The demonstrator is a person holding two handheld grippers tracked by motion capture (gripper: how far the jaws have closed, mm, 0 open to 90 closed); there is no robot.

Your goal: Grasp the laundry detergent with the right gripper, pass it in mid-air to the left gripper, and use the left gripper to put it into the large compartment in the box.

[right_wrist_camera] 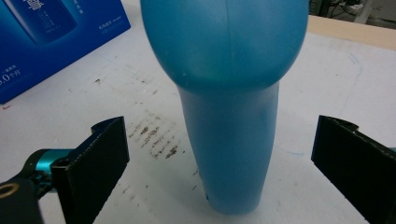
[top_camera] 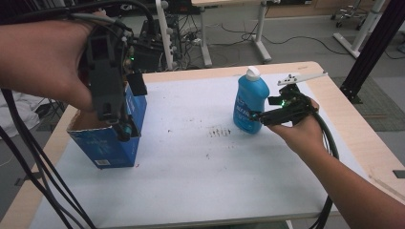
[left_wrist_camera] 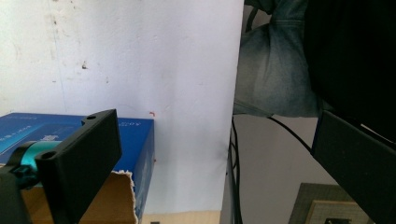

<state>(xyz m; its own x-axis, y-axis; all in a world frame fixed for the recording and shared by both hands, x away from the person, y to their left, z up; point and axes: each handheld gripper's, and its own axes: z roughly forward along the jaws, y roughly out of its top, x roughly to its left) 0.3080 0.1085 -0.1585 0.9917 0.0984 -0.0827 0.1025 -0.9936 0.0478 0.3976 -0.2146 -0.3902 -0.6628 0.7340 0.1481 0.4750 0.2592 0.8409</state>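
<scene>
A blue bottle (top_camera: 250, 102) with a white cap stands upright on the white mat (top_camera: 200, 176), right of centre. My right gripper (top_camera: 256, 117) is level with its lower body, open, one jaw on each side. In the right gripper view the bottle (right_wrist_camera: 229, 93) stands between the spread jaws of that gripper (right_wrist_camera: 219, 126), with a gap on both sides. At the left stands an open blue cardboard box (top_camera: 112, 145). My left gripper (top_camera: 122, 105) points down over its top, open. In the left gripper view this gripper (left_wrist_camera: 212, 123) has one jaw over the box (left_wrist_camera: 135, 135) and holds nothing.
Dark smudges (top_camera: 219, 131) mark the mat between box and bottle. The wooden table rim (top_camera: 353, 133) runs along the right side. Thick black cables (top_camera: 33, 162) hang off the left edge. Denim cloth (left_wrist_camera: 275, 70) shows beyond the table edge. Table legs and wiring stand behind.
</scene>
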